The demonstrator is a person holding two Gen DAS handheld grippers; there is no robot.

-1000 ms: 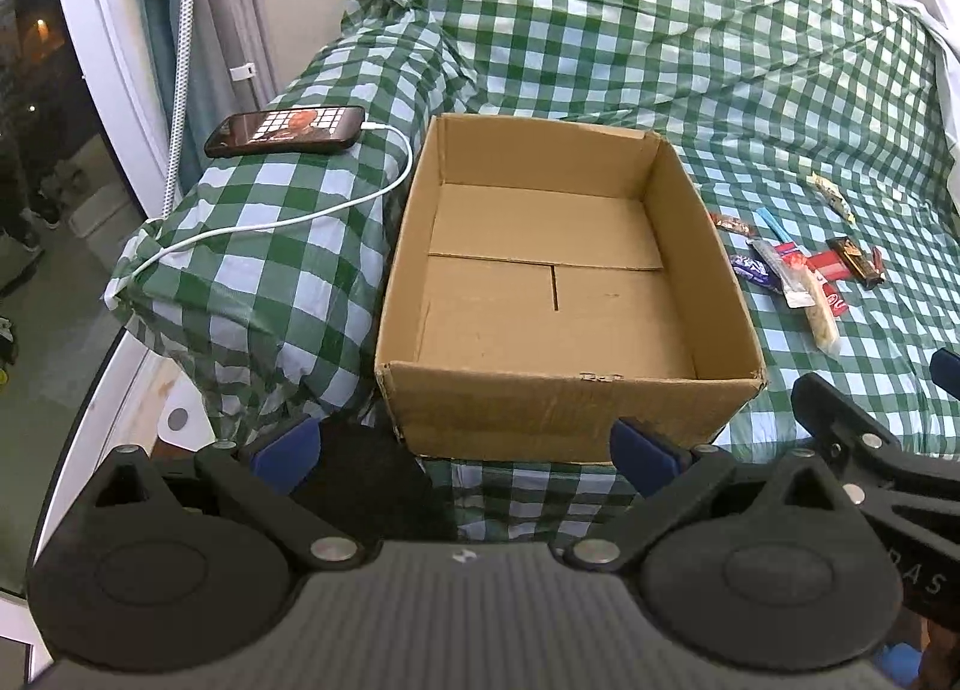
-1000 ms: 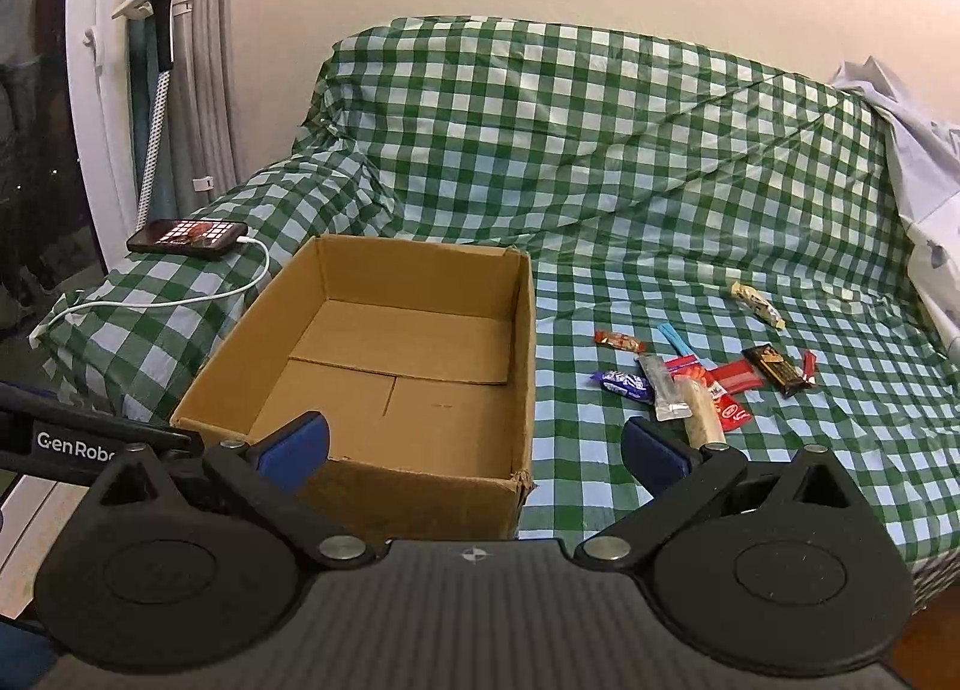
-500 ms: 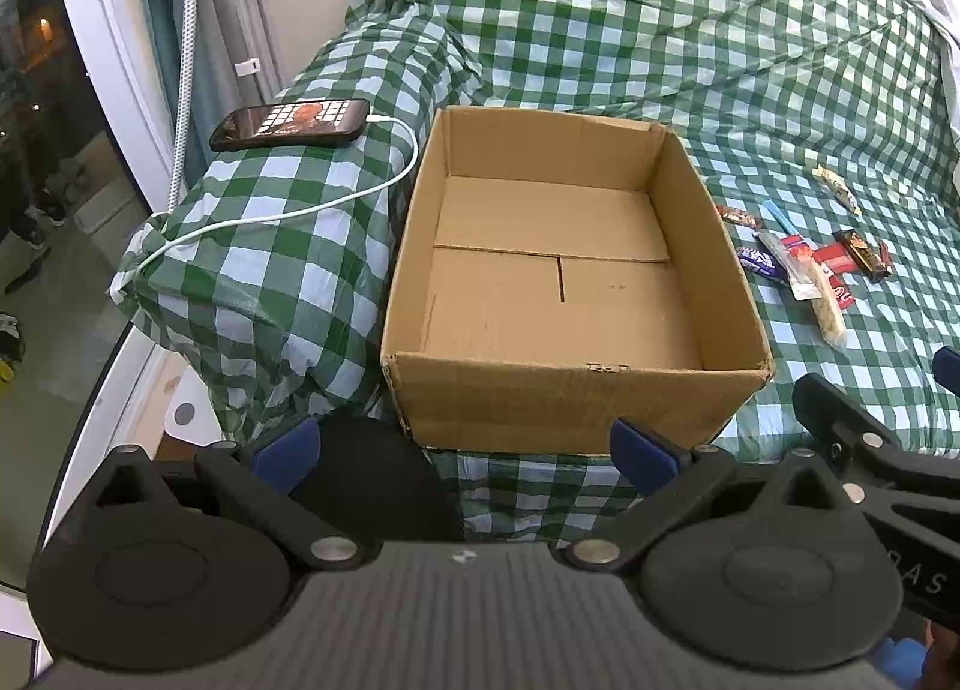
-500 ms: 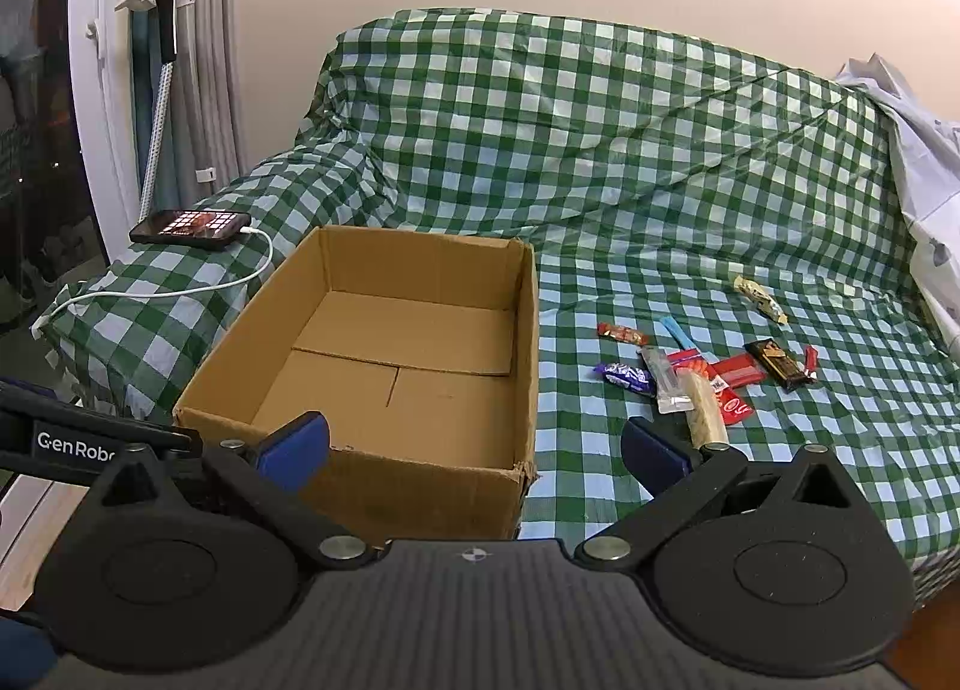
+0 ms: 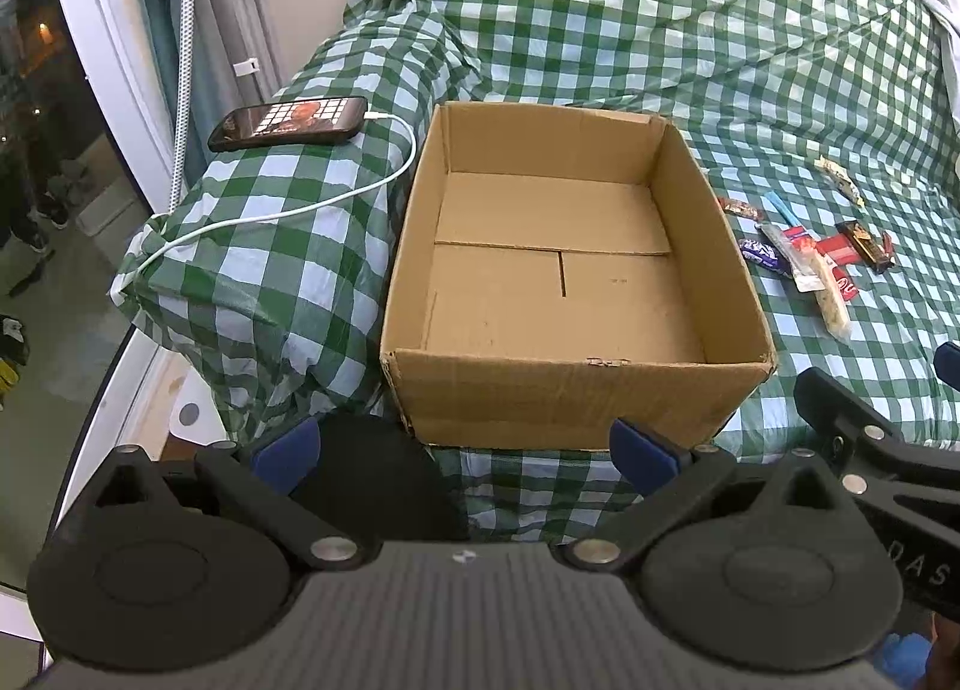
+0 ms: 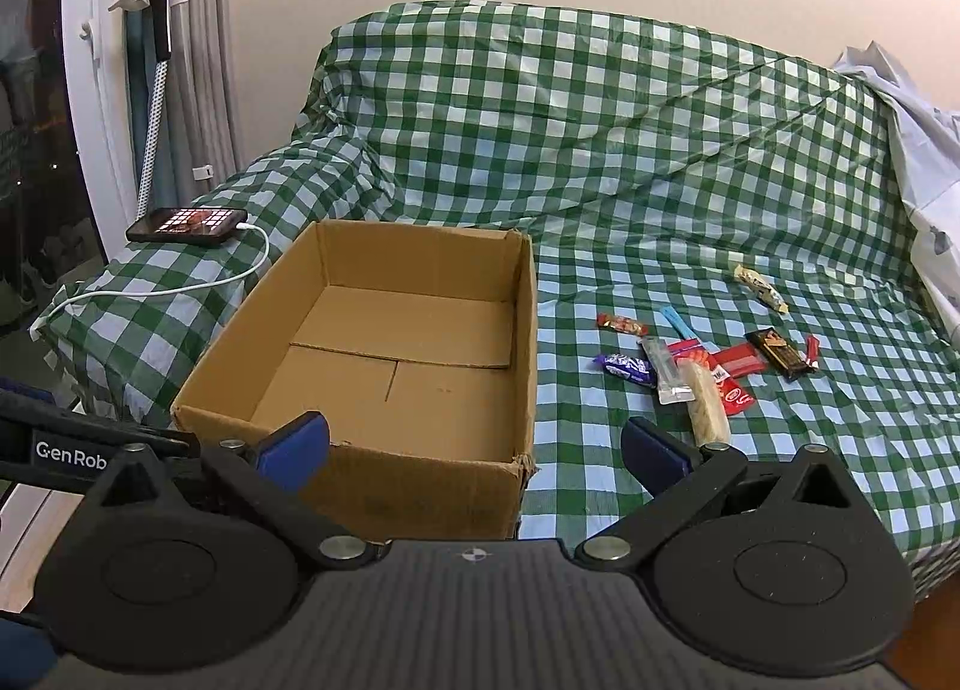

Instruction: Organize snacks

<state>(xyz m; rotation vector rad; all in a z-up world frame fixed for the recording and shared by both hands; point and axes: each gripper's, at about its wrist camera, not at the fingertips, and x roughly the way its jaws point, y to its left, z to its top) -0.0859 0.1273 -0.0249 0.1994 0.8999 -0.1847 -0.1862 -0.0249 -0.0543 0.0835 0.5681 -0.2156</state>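
Observation:
An empty open cardboard box (image 5: 576, 402) (image 6: 432, 486) sits on a green checked sofa seat. Several wrapped snacks lie to its right: a purple bar (image 6: 630, 369), a clear packet (image 6: 666, 372), a beige bar (image 6: 708, 411), red wrappers (image 6: 735, 378), a dark bar (image 6: 780, 354), a small red bar (image 6: 621, 324), a blue stick (image 6: 678, 324) and a pale bar (image 6: 762, 288) further back. My left gripper (image 5: 465, 453) is open and empty before the box's near wall. My right gripper (image 6: 474, 453) is open and empty at the box's near right corner.
A phone (image 5: 291, 123) on a white charging cable (image 5: 282, 213) lies on the sofa arm left of the box. A glass door (image 5: 36, 150) and a steamer pole (image 6: 153, 90) stand at the left. A pale cloth (image 6: 918, 150) drapes the sofa's right end.
Both grippers have drawn back and risen a little, so the box and snacks sit slightly lower and farther in view. Both stay open and empty.

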